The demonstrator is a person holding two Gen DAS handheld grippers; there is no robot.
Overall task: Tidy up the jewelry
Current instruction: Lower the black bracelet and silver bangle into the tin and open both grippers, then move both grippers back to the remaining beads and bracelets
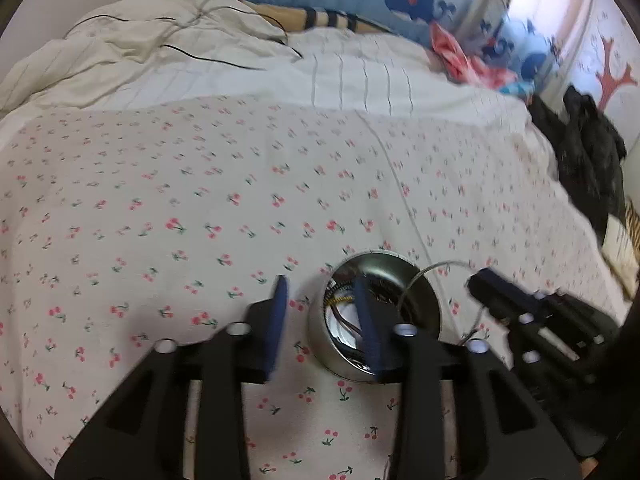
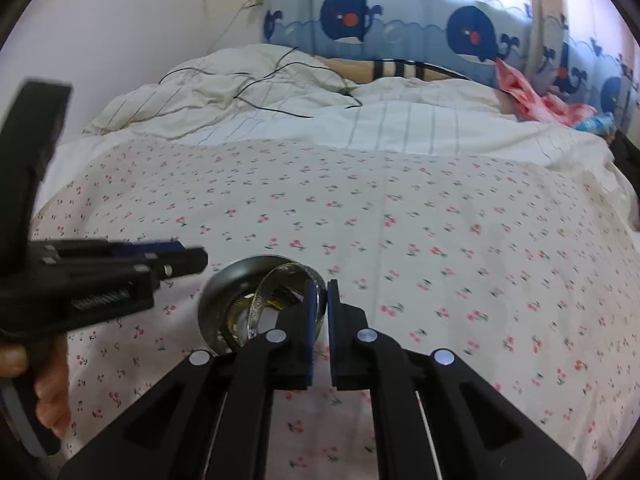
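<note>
A shiny metal bowl (image 1: 384, 270) (image 2: 214, 300) sits on the cherry-print bedsheet (image 1: 200, 200), holding tangled chains and other jewelry (image 1: 340, 301). My left gripper (image 1: 322, 312) is open over the bowl's left rim, one blue pad (image 1: 280, 312) outside it and the other (image 1: 366, 320) above its inside, with nothing pressed. In the right wrist view the left gripper (image 2: 188, 258) reaches in from the left. My right gripper (image 2: 323, 300) is shut on the edge of a silver bangle (image 2: 264, 294), held tilted over the bowl. In the left wrist view the right gripper (image 1: 482, 280) and the bangle's thin arc (image 1: 440, 265) show right of the bowl.
A rumpled white quilt (image 2: 240, 92) with black cables (image 2: 276, 110) lies at the bed's far end before a whale-print curtain (image 2: 348, 12). Pink cloth (image 2: 532, 100) lies at the far right. Dark clothing (image 1: 588, 160) hangs past the bed's right edge. A person's hand (image 2: 48, 392) holds the left gripper.
</note>
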